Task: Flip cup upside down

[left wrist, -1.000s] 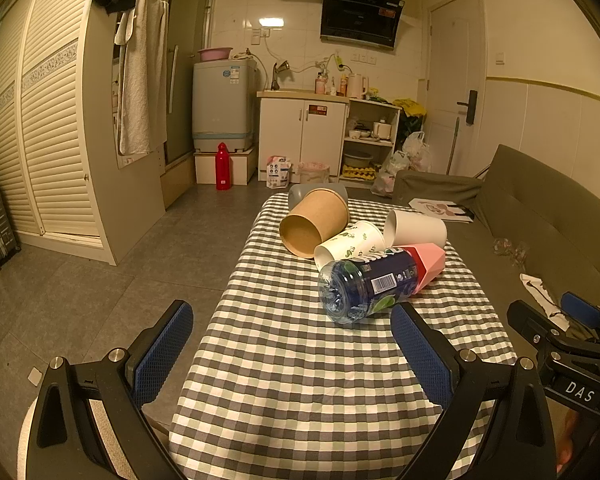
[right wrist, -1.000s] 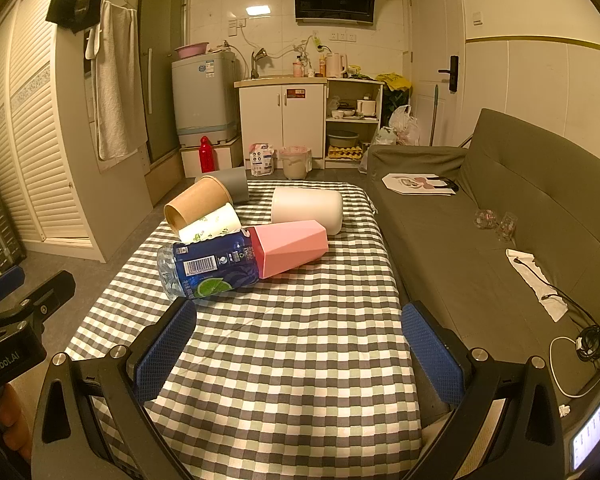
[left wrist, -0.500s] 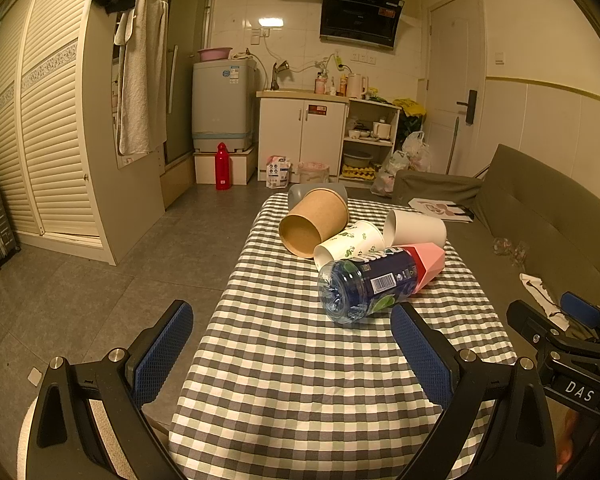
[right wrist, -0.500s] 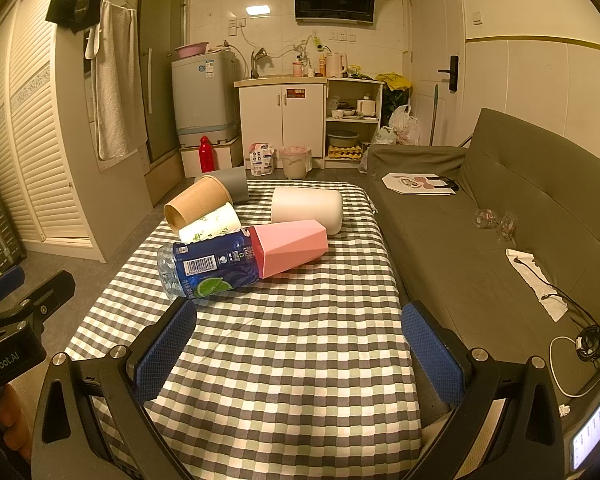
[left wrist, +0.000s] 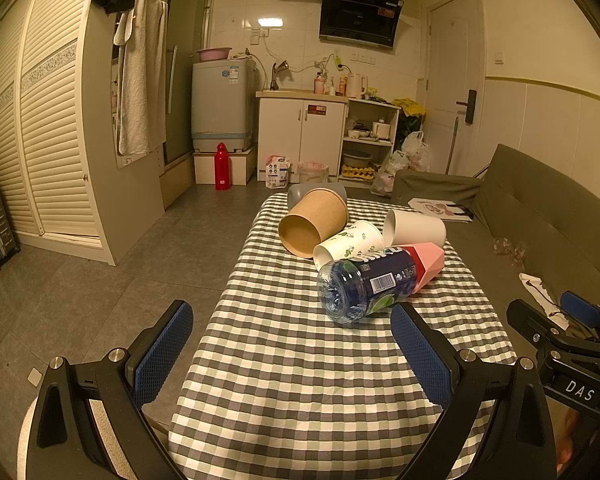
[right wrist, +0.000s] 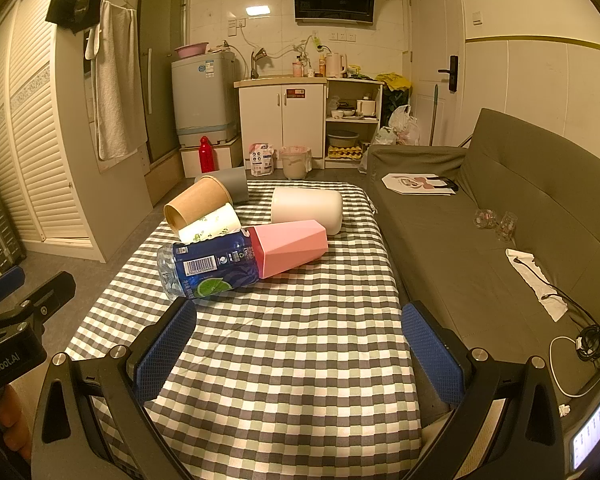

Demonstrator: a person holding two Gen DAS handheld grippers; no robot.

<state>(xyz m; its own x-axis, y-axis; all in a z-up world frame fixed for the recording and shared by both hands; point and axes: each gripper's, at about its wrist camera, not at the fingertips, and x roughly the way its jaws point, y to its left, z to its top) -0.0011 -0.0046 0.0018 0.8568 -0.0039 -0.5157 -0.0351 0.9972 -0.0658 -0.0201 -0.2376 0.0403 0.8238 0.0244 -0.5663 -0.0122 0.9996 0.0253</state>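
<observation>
Cups lie on their sides in a cluster at the far half of your desk [left wrist: 300,380], which is covered by a grey-and-white check cloth. Left wrist view: the brown paper cup [left wrist: 313,222] shows its open mouth toward you; a grey cup [left wrist: 300,191] is mostly hidden behind it. The white leaf-print cup [left wrist: 350,239] touches it, with the plain white cup [left wrist: 414,228] just beside. The pink faceted cup [left wrist: 428,260] sits over the neck end of a blue-labelled plastic bottle [left wrist: 364,284]; a barcode is visible, the other print unreadable. Your left tool [left wrist: 292,344] hovers near the desk's near end, its jaws spread wide and holding nothing. The other tool's body at right reads "DAS".

Right wrist view: the pink faceted cup [right wrist: 292,246] and bottle [right wrist: 208,270] lie closest, barcode and a lime graphic legible, brand not. The plain white cup [right wrist: 306,210] lies behind. Your right tool [right wrist: 298,344] is spread wide and empty, well short of the cups. The left unit reads "GenRobot.AI". A lit display at lower right is cut off and unreadable.
</observation>
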